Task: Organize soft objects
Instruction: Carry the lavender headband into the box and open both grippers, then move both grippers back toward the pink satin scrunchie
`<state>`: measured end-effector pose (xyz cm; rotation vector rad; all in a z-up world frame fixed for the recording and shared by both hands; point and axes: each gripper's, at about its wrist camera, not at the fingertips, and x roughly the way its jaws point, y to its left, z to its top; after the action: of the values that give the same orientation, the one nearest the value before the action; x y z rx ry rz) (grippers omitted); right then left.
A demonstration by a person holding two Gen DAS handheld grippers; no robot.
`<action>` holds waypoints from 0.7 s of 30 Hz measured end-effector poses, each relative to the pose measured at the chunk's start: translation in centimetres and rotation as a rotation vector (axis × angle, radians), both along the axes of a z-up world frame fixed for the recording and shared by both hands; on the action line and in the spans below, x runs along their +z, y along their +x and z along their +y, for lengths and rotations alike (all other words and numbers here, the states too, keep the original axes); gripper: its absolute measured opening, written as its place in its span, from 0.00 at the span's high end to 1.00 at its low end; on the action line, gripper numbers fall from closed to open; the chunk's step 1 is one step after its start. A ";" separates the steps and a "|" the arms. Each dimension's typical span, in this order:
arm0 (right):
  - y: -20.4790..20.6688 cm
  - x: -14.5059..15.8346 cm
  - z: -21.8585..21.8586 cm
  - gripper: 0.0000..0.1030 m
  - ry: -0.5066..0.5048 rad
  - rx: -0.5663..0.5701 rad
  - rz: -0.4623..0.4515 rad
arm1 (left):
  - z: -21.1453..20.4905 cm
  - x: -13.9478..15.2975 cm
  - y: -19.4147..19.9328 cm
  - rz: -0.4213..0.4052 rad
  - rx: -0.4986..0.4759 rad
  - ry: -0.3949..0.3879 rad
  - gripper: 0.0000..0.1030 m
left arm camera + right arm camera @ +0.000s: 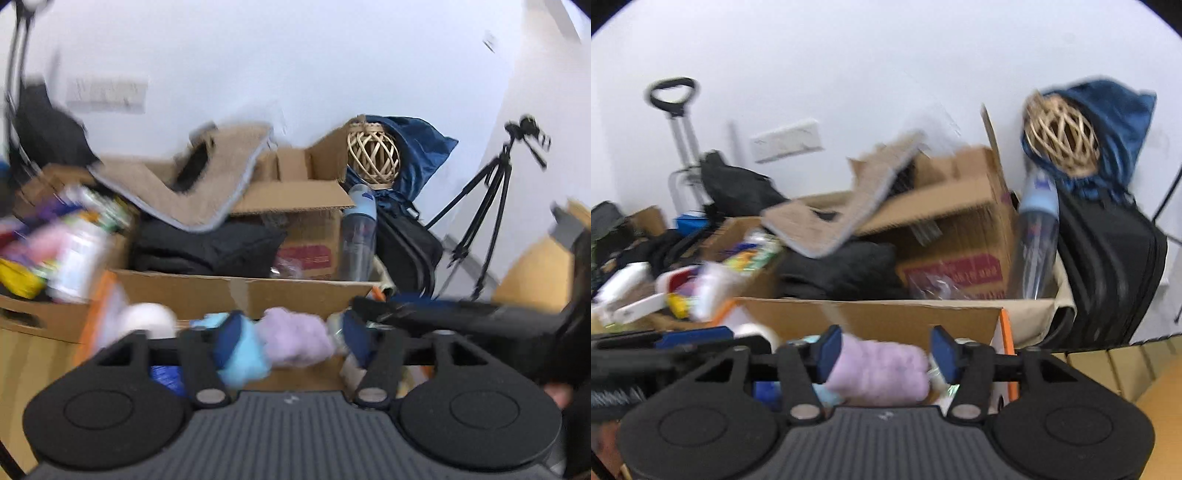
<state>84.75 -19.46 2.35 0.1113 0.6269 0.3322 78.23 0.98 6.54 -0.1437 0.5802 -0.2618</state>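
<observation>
A beige mat with grey edging (pixel 192 184) (pixel 846 210) is blurred above the open cardboard boxes, bent across their flaps. A lilac fluffy thing (pixel 295 343) (pixel 879 373) and a light blue soft thing (pixel 243 358) lie in a box close below both grippers. My left gripper (pixel 293 338) is open, its blue pads (pixel 232 336) standing wide of the lilac thing without pressing it. My right gripper (pixel 886 350) is open too, with the lilac thing showing in the gap beyond its pads (pixel 943 350). Each gripper shows at the other view's edge.
A long cardboard box (pixel 240 291) holds black cloth (pixel 207 247) and a smaller box (pixel 960 236). A clear bottle (pixel 360 236), a wicker ball (pixel 373 155), a blue bag (pixel 1115 122) and a black case (pixel 1108 266) stand at the right. A tripod (pixel 487 199) and a trolley (pixel 679 140) flank the pile.
</observation>
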 end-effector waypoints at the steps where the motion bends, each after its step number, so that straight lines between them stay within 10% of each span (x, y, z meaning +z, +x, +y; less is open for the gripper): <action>1: -1.8 1.0 -0.3 0.31 0.016 0.022 -0.018 | -0.1 0.6 -2.4 -0.046 0.012 0.050 0.31; 12: -27.8 2.7 -4.6 0.09 0.029 0.089 -0.275 | 4.0 0.0 -30.0 -0.266 0.134 0.134 0.02; 21: -39.8 -2.5 -4.2 0.09 0.006 0.018 -0.177 | 4.7 -3.5 -39.9 -0.225 0.200 0.108 0.00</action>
<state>44.93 -23.64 -0.12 0.0811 0.4521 0.3576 38.28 5.65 3.02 -0.0661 0.3525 -0.0512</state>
